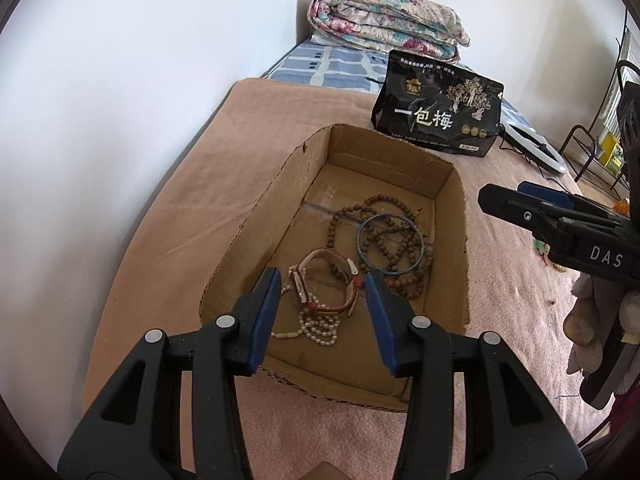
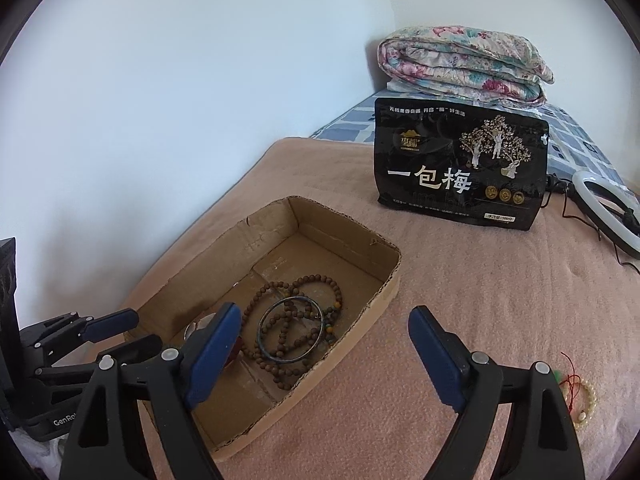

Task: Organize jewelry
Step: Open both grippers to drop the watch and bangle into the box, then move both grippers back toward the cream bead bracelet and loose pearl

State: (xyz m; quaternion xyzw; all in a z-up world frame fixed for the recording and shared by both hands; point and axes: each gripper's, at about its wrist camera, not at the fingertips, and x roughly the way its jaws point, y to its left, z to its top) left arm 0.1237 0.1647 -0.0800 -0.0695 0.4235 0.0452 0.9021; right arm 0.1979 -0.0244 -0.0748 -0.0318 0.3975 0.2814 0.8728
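Landmark: shallow cardboard box (image 1: pixel 248 216) lying on the pink blanket (image 1: pixel 168 208) of the bed. Left tool (image 1: pixel 323 280) hangs over the box's near end, jaws spread wide with nothing between them; in the left wrist view the blue pads frame a beige strap bracelet (image 1: pixel 326 280) with a red-brown clasp section, which lies on the box floor beneath them, not touched. Just nearer the box's front wall lies a bunched white pearl strand (image 1: pixel 318 326), partly under the strap bracelet. Toward the box's far end sits a long string of brown wooden beads (image 1: pixel 374 204), looped over itself several times, with a few green and yellow accent beads; a thin dark blue-grey bangle (image 1: pixel 390 244) lies flat on top of the loops. Right tool (image 2: pixel 325 312) hovers above the box's right wall and the blanket beside it, jaws likewise wide apart and empty. Outside the box, on the blanket well to its right, lies a small pale yellow bead bracelet (image 2: pixel 586 402) with red cord and a green piece, just beyond the right tool's right finger. Beyond the box's far wall stands a black snack bag (image 2: pixel 460 164) with white characters; behind it a folded floral quilt (image 2: pixel 464 66). A white ring light (image 2: pixel 600 208) lies right of the bag.
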